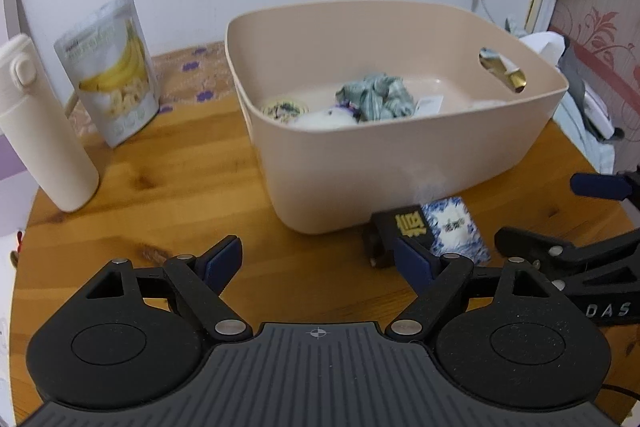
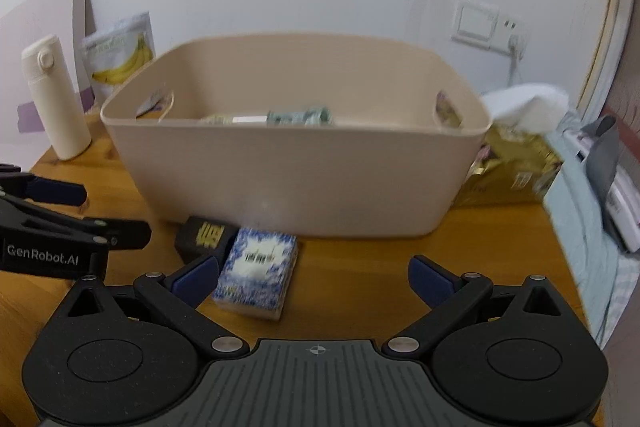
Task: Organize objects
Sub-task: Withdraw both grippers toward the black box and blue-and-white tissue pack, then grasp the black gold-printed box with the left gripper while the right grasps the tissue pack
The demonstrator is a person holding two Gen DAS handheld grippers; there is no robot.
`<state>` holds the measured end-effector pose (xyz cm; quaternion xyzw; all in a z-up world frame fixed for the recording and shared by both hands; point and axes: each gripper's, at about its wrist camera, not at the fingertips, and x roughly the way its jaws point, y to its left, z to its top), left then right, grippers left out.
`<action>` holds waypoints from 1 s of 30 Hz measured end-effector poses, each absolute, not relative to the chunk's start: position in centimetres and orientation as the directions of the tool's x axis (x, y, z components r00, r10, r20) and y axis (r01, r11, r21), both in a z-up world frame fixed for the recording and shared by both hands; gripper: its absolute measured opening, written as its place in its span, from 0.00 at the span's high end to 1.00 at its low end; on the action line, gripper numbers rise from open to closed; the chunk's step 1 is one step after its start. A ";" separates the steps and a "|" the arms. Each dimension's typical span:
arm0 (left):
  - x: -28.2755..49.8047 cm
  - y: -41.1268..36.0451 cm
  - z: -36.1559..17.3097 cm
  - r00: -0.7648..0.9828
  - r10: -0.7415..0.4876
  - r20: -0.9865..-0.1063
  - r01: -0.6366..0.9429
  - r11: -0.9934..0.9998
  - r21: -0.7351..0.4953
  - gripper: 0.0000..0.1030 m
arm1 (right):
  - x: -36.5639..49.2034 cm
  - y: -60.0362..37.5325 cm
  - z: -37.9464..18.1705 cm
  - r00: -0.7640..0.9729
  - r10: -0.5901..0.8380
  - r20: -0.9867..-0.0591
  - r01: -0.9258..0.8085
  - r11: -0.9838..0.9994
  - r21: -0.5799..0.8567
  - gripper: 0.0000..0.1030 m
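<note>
A beige plastic bin (image 1: 400, 163) (image 2: 288, 187) stands on the round wooden table (image 1: 160, 195). Inside lie a crumpled grey-green cloth (image 1: 376, 95), a small round tin (image 1: 285, 108) and a white round thing (image 1: 326, 117). In front of the bin rest a black box with gold lettering (image 1: 400, 231) (image 2: 202, 237) and a blue-and-white patterned box (image 1: 456, 227) (image 2: 256, 273). My left gripper (image 1: 320, 259) is open above the bare table, just left of the black box. My right gripper (image 2: 316, 279) is open too, its left finger beside the patterned box.
A cream flask (image 1: 44, 131) (image 2: 56, 103) and a banana-chip pouch (image 1: 110, 67) (image 2: 120, 61) stand at the table's left. A gold packet (image 2: 512, 163) lies right of the bin. Bedding and clothes (image 2: 592, 187) lie beyond the table's right edge.
</note>
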<state>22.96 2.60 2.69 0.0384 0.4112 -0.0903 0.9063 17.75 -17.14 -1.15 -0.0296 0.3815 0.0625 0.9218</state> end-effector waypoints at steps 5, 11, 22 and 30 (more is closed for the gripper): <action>23.4 3.0 1.8 0.635 -0.123 -0.763 0.174 0.985 -0.014 0.18 | 18.3 -16.2 -2.7 0.670 0.102 -0.736 -0.160 0.987 -0.008 0.00; 24.0 3.7 1.0 0.621 -0.112 -0.776 0.147 0.989 -0.025 0.18 | 19.2 -15.8 -3.9 0.639 0.129 -0.758 -0.172 0.985 0.022 0.00; 24.5 3.7 0.7 0.612 -0.123 -0.782 0.130 0.990 -0.054 0.18 | 20.6 -15.4 -5.5 0.618 0.102 -0.780 -0.161 0.987 0.002 0.29; 24.2 1.5 0.7 0.604 -0.175 -0.777 0.176 0.981 -0.083 0.18 | 20.3 -18.1 -5.0 0.625 0.080 -0.776 -0.105 0.994 0.018 0.50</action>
